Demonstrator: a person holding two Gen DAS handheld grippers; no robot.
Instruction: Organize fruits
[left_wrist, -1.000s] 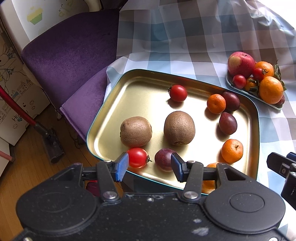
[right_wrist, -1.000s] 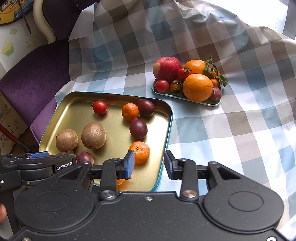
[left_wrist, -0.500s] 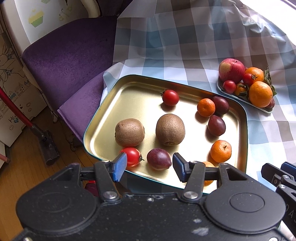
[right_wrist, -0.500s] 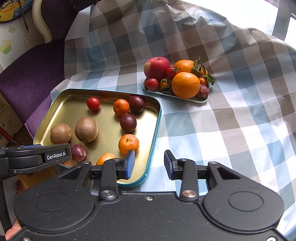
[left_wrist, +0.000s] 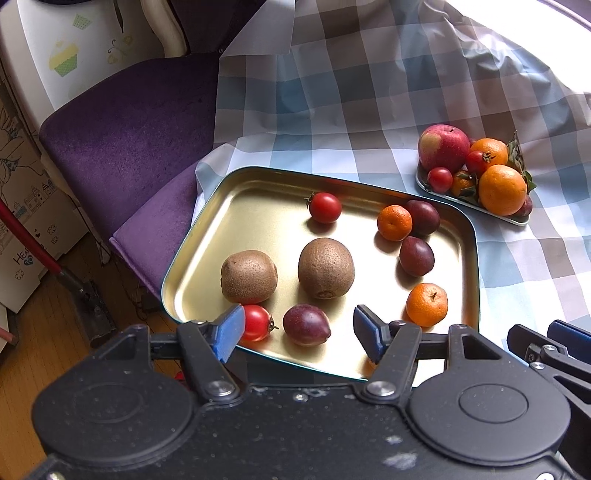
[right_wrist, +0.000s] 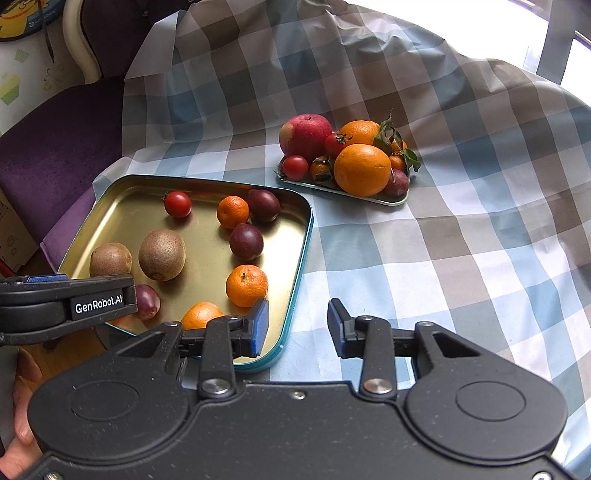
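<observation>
A gold tray with a teal rim (left_wrist: 258, 221) holds two kiwis (left_wrist: 249, 277) (left_wrist: 326, 267), two cherry tomatoes (left_wrist: 325, 208) (left_wrist: 256, 322), three purple passion fruits and three mandarins. My left gripper (left_wrist: 298, 325) hovers over the tray's near edge. Its jaws are opening, and one passion fruit (left_wrist: 306, 325) lies below the gap, untouched. My right gripper (right_wrist: 297, 325) hangs over the tray's right rim (right_wrist: 308, 236), jaws a little apart with nothing between them. A small plate (right_wrist: 369, 199) carries an apple (right_wrist: 304, 134), an orange (right_wrist: 362, 170) and smaller fruit.
A blue and grey checked cloth (right_wrist: 461, 258) covers the table. A purple chair (left_wrist: 129, 140) stands to the left, with wooden floor (left_wrist: 37, 350), a red-handled tool (left_wrist: 33, 243) and cardboard boxes beyond it. A person's hand (right_wrist: 22, 424) shows at the lower left.
The left gripper's jaws have spread noticeably wider. Both cameras have tipped slightly, so the tray and plate sit a little lower and further off in view. The right jaws kept their gap.
</observation>
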